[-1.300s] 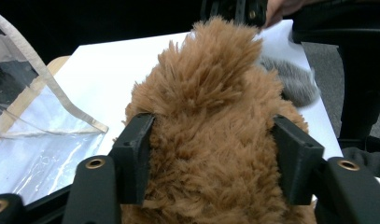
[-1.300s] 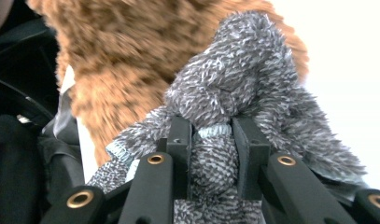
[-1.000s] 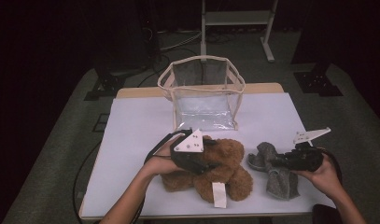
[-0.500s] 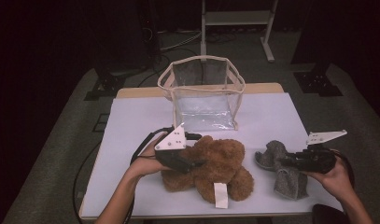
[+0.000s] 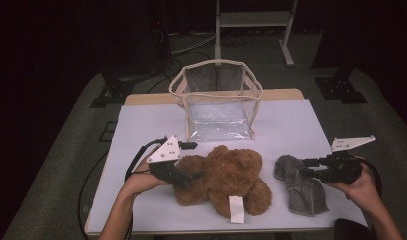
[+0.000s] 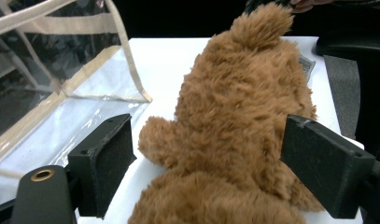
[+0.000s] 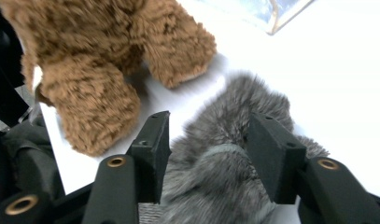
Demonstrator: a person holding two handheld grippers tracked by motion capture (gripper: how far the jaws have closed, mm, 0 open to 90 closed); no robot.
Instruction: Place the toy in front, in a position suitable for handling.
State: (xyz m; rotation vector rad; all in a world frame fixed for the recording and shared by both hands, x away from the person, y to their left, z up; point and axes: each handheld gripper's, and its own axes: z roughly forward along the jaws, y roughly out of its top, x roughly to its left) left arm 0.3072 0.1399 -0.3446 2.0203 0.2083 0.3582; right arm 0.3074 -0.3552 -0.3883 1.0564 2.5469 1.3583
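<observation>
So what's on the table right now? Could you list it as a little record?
surface: white table
container: clear bag, upright, open at the top, at the far side
left tool: open, jaws either side of the brown teddy bear
right tool: open, jaws either side of the grey plush toy
toys: both lying on the table, apart

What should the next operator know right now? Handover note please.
Left tool: open, jaws on either side of the brown teddy bear, not closed.
Right tool: open, jaws around the top of the grey fluffy toy, not clamped.
Both toys lie on the white table, in front of the clear bag, which stands open.
Done: both tools lined up on the toys.
Left: probably close, lift, and put each toy in the bag.
</observation>
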